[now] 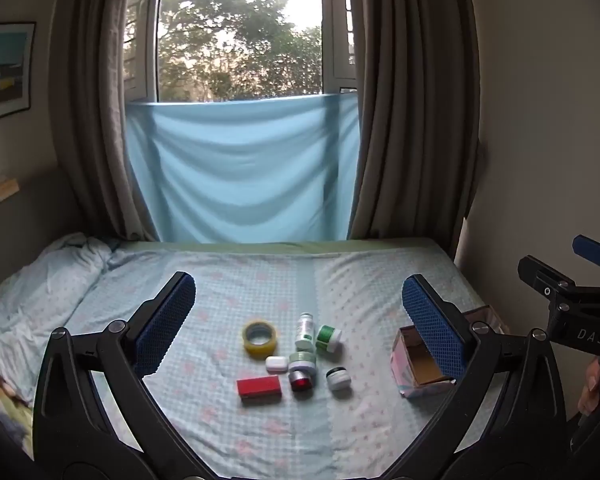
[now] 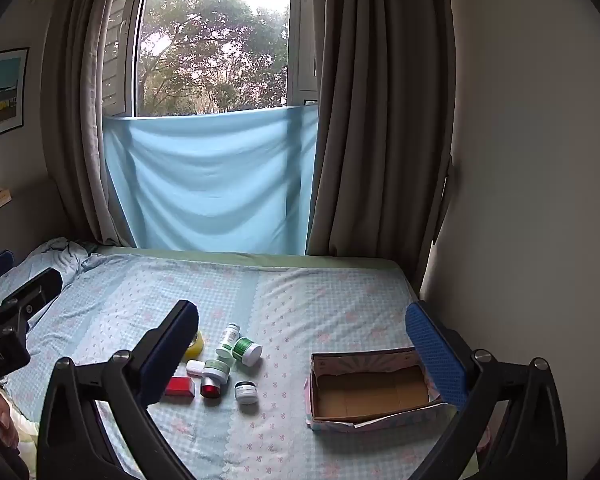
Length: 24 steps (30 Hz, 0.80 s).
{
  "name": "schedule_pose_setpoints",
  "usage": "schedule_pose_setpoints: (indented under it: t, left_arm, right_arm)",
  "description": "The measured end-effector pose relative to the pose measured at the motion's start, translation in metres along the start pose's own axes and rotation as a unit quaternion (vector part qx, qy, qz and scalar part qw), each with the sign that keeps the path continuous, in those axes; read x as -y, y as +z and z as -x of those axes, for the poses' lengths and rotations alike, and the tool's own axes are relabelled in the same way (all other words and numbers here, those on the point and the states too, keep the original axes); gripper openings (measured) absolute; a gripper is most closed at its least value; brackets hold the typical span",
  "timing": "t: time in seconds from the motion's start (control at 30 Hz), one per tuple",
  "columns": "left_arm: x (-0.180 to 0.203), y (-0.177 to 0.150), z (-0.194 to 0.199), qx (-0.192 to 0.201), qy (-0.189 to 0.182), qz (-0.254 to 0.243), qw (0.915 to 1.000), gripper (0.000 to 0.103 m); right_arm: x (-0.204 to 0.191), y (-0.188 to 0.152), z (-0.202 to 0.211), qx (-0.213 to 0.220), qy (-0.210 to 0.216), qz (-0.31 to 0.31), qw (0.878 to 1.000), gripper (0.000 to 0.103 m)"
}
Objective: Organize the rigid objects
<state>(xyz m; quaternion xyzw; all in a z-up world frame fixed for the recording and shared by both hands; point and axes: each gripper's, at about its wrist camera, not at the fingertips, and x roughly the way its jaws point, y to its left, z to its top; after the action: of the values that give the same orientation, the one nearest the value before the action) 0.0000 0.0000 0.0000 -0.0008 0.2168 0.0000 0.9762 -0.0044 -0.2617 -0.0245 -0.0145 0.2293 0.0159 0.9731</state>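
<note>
— What does the left wrist view give you?

— The left gripper (image 1: 298, 312) hangs above the bed (image 1: 380, 280) with its jaws spread wide, holding nothing. Between them lies the cluster: a tape roll (image 1: 259, 337) standing on its edge, a white bottle (image 1: 305, 331) on its side, a green-lidded jar (image 1: 328, 339) tipped against it, a small white case (image 1: 276, 364), a red box (image 1: 259, 387), a red-capped jar (image 1: 300, 380) and a dark-lidded jar (image 1: 338, 378). The cardboard box (image 1: 410, 368) sits well apart to the right, half hidden behind one finger. The right gripper (image 1: 580, 276) shows only in part at the edge.

— And the right wrist view?

— The right gripper (image 2: 302, 330) is also spread and empty. Here the cardboard box (image 2: 370, 394) lies open in full, nothing inside it, while the tape roll (image 2: 196, 346) and red box (image 2: 180, 387) are mostly covered by a finger. The left gripper (image 2: 4, 280) peeks in at the left.
</note>
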Motion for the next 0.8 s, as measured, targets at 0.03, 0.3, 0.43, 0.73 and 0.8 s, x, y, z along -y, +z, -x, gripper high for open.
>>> schedule_pose_setpoints:
  t: [0.03, 0.3, 0.43, 0.73, 0.8]
  left_arm:
    - [0.000, 0.000, 0.000, -0.002, -0.005, 0.001, 1.0000, 0.102]
    - [-0.008, 0.003, -0.005, -0.004, -0.003, 0.011, 0.9999, 0.102]
    - [-0.006, -0.001, -0.005, 0.001, 0.001, 0.010, 1.0000, 0.102]
    - [-0.009, 0.001, -0.002, 0.005, 0.001, 0.010, 0.9999, 0.102]
    - [-0.010, 0.001, -0.001, 0.008, 0.003, 0.009, 0.9999, 0.102]
  right_arm:
    - [0.000, 0.000, 0.000, 0.000, 0.000, 0.000, 1.000, 0.103]
    - [-0.001, 0.004, -0.001, 0.004, -0.003, 0.000, 1.000, 0.103]
    - [-0.001, 0.003, -0.001, 0.005, -0.003, -0.001, 1.000, 0.103]
    - [0.000, 0.003, -0.006, 0.004, -0.001, -0.005, 1.000, 0.103]
    - [0.000, 0.003, -0.007, 0.005, 0.000, -0.007, 1.000, 0.103]
